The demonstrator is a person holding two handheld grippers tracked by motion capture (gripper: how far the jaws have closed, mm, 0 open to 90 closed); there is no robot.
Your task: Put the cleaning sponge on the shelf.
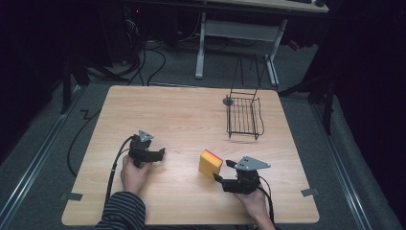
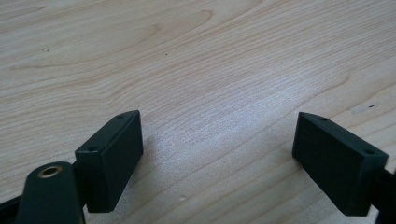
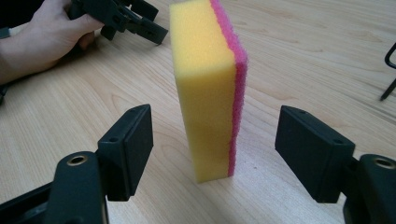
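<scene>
- A dark room surrounds a light wooden surface (image 1: 182, 120); grey floor and the legs of another desk fill the upper part of the high view.
- A sponge (image 1: 210, 163), yellow with a pink layer on one side, stands on edge on the surface, lower centre-right of the high view.
- The right gripper (image 1: 221, 170) sits at the lower right of that view, held in a hand, its tips just beside the sponge.
- In the right gripper view the sponge (image 3: 208, 88) rises upright at centre frame between the two black jaws, which stand wide apart; a gap of bare wood shows on either side, so neither jaw touches it.
- The left gripper (image 1: 162, 153) rests at the lower left of the high view, well apart from the sponge, in a hand with a striped sleeve.
- In the left gripper view its jaws are spread wide over bare wood, with nothing between them.
- A black wire rack (image 1: 244, 116) stands at the upper right of the surface, well apart from both grippers.
</scene>
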